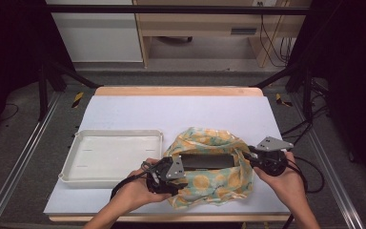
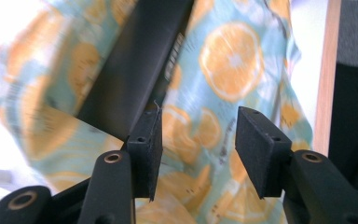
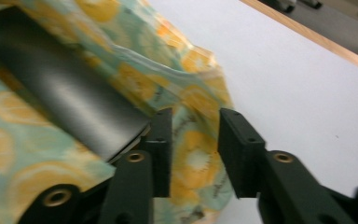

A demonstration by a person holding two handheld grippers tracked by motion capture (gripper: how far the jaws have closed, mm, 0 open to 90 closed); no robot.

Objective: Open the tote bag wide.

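I hold both grippers level, facing inward: left gripper [image 1: 183,172] and right gripper [image 1: 249,156] flank the soft citrus-print cloth [image 1: 212,183] around a flat matte-black slab [image 1: 206,161]; jaws part-open, gripping nothing.

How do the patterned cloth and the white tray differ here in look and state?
The cloth is soft and rumpled, printed with orange slices on pale blue; the tray is rigid, plain white and rectangular. The cloth has a flat black object lying in it; the tray holds nothing. Both grippers sit at the cloth's edges, left gripper and right gripper; the tray lies apart. Both rest on the white table.
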